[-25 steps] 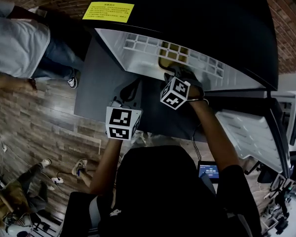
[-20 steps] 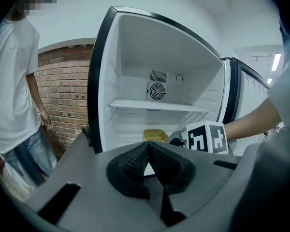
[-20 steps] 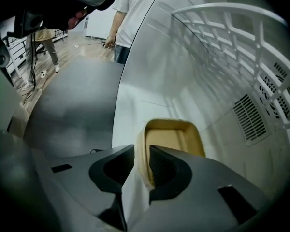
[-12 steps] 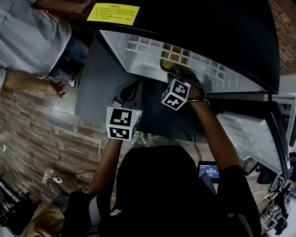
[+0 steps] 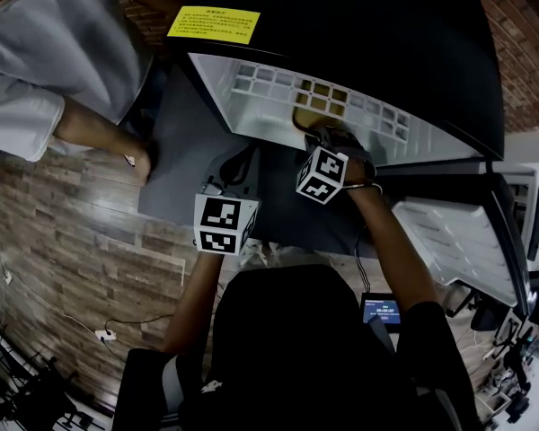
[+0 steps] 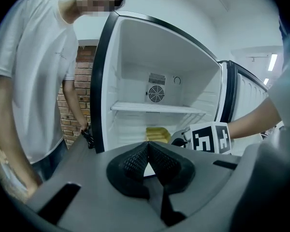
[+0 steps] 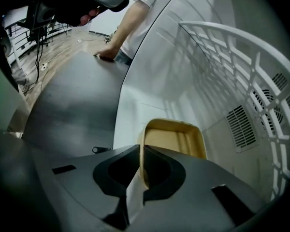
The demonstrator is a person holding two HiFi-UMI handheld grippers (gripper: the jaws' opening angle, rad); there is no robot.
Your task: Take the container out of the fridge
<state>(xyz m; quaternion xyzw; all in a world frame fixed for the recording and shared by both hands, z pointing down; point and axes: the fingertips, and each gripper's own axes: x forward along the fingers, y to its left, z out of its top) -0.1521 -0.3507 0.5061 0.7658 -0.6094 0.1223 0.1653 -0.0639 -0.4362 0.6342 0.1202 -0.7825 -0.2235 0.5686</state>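
Head view: a person reaches into the open fridge (image 5: 278, 88); the right gripper (image 5: 331, 138) is inside, under the white shelf (image 5: 251, 83), while the left gripper (image 5: 232, 173) hangs outside the opening. The yellow container (image 5: 316, 106) shows through the shelf. A bystander (image 5: 54, 52) in white stands beside the fridge.

Left gripper view: its jaws meet tip to tip with nothing between them. The container (image 6: 157, 134) sits on the fridge floor below the shelf (image 6: 154, 108), beside the right gripper's marker cube (image 6: 210, 137).

Right gripper view: the jaws are clamped on the container's (image 7: 176, 138) near wall, one jaw inside the rim and one outside, with the container inside the fridge.
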